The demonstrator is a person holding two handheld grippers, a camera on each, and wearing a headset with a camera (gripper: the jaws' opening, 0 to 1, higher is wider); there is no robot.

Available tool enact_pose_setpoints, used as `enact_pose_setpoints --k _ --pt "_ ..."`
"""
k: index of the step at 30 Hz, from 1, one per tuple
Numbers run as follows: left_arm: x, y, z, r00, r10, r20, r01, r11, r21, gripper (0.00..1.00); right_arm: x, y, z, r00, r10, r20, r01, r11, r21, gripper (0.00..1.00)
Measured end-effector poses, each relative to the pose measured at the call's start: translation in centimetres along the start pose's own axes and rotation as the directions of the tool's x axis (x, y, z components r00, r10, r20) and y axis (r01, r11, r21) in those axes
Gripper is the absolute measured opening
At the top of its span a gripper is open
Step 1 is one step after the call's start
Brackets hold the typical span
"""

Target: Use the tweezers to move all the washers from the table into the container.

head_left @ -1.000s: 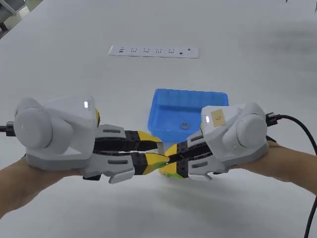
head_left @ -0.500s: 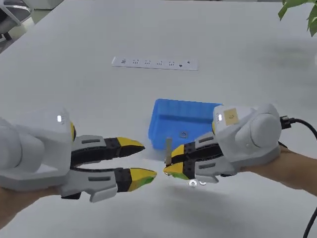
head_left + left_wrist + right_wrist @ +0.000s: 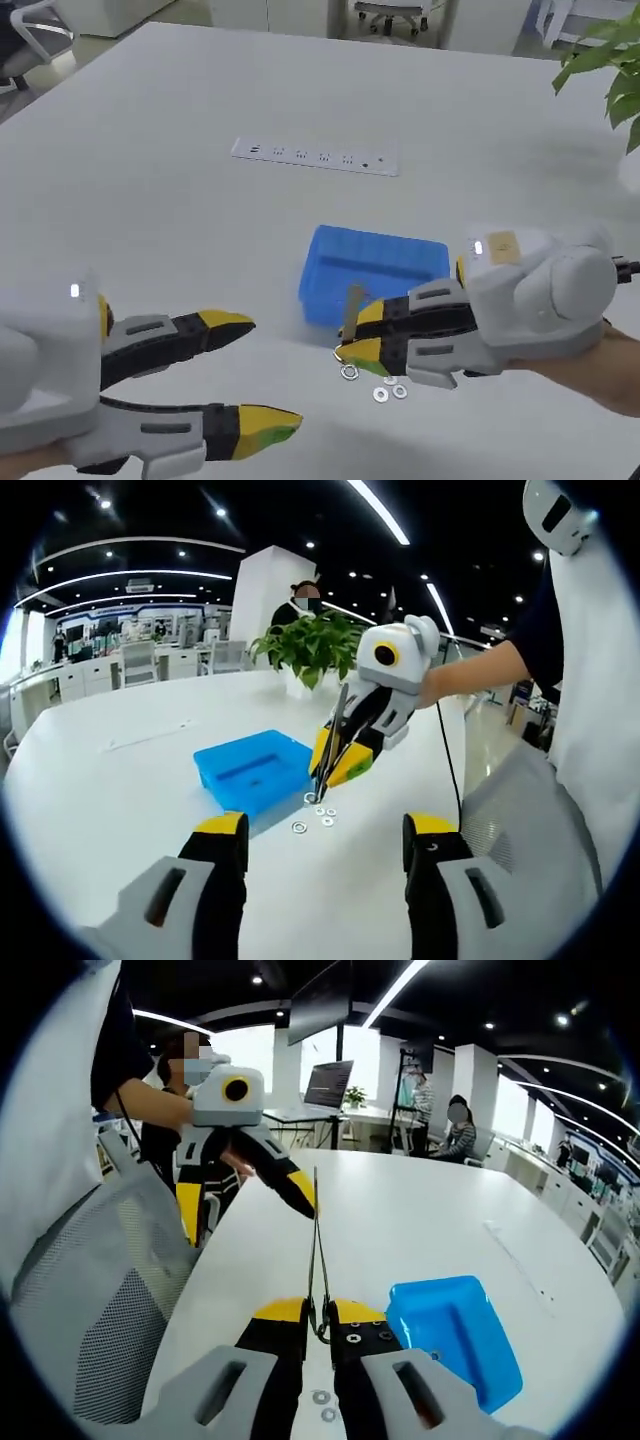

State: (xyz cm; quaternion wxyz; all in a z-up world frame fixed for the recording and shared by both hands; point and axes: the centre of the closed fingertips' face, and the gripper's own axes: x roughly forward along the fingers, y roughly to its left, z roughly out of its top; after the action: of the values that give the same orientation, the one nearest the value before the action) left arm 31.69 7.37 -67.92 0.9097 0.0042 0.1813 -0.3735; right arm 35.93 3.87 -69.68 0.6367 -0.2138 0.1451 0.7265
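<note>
Washers (image 3: 381,394) lower centre, not yet in bin (image 3: 330,270); we see right gripper (image 3: 348,335) clamping tweezers (image 3: 352,305), left gripper (image 3: 272,372) apart.

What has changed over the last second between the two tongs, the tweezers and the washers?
The left tongs drew back leftward from the right tongs and stand open. The right tongs stayed shut on the tweezers, whose lower end is by the washers. Blue container and power strip stayed put.
</note>
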Motion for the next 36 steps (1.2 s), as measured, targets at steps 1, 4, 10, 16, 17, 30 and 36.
enact_pose_setpoints --k 1,4,10,16,17,30,36 --pt "-0.1 0.1 0.1 0.9999 0.011 0.012 -0.011 1.000 -0.002 0.73 -0.2 -0.2 0.2 1.0000 -0.007 0.002 0.007 1.000 -0.003 0.09" --pt "-0.4 0.0 0.2 0.9994 0.020 0.028 -0.019 1.000 -0.014 0.78 -0.9 -1.0 0.8 0.9994 -0.035 0.007 0.035 0.999 -0.008 0.09" --pt "-0.9 0.3 -0.1 0.9971 0.049 0.059 -0.046 0.998 -0.050 0.84 -2.0 -3.1 1.5 0.9952 -0.097 0.012 0.098 0.995 -0.011 0.09" --pt "-0.8 0.7 -0.3 0.9957 0.072 0.059 -0.069 0.996 -0.052 0.96 -2.5 -5.1 1.6 0.9898 -0.142 0.015 0.142 0.990 -0.003 0.09" --pt "-0.7 0.9 -0.3 0.9954 0.075 0.059 -0.072 0.996 -0.058 0.98 -2.5 -5.4 1.5 0.9887 -0.149 0.014 0.149 0.989 -0.002 0.09" --pt "-0.2 1.1 -1.3 0.9978 0.064 0.019 -0.063 0.996 -0.066 0.99 -0.5 -10.5 -1.8 0.9796 -0.199 -0.028 0.200 0.979 0.034 0.09" --pt "-0.7 1.6 -1.7 0.9969 0.078 0.008 -0.077 0.993 -0.086 0.99 1.4 -11.9 -4.6 0.9813 -0.181 -0.066 0.186 0.979 0.082 0.09"
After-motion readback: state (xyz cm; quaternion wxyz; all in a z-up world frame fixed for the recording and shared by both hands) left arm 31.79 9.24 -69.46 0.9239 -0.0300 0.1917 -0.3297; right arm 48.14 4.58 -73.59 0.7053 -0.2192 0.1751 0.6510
